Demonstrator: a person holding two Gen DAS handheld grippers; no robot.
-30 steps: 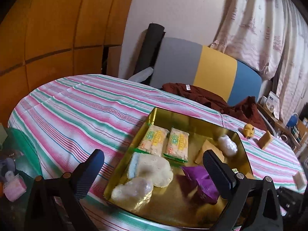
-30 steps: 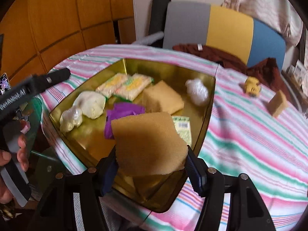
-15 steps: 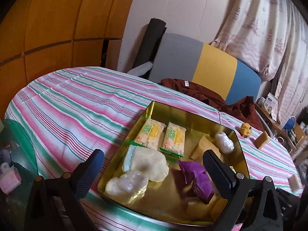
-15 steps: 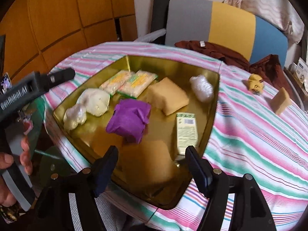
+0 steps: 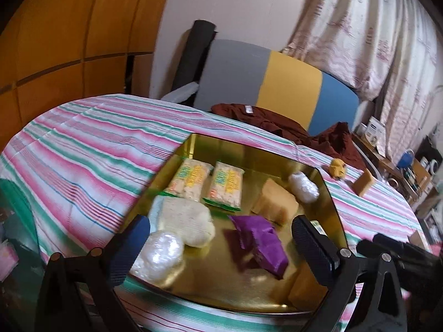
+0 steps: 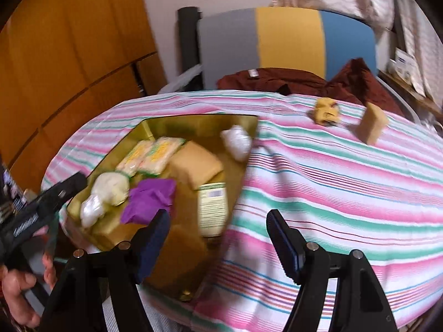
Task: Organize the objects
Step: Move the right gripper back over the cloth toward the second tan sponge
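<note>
A gold tray [image 5: 249, 149] on the striped tablecloth holds two cracker packs [image 5: 210, 184], a white sponge [image 5: 185, 218], a crumpled clear bag [image 5: 159, 257], a purple wrapper [image 5: 260, 240], a tan sponge [image 5: 277, 202] and a second clear bag [image 5: 303, 186]. Another tan sponge [image 6: 182, 251] lies in the tray's near corner beside a green-labelled pack [image 6: 211, 207]. My left gripper [image 5: 220, 238] hangs open over the tray's near edge, empty. My right gripper [image 6: 218, 221] is open and empty, straddling the tray's right rim [image 6: 238, 191]. A yellow toy [image 6: 326, 110] and a tan block [image 6: 372, 127] sit on the cloth.
A dark red garment [image 6: 290, 80] lies at the table's far edge before a grey, yellow and blue chair back [image 6: 288, 33]. Wooden panels stand left, curtains right. A hand [image 6: 16, 290] holds the left gripper's handle [image 6: 47, 202]. Cluttered shelves [image 5: 409, 171] stand at far right.
The right gripper let go of the tan sponge, which now lies in the tray's near corner, and swung right toward the bare cloth. The left gripper drifted slightly along the tray.
</note>
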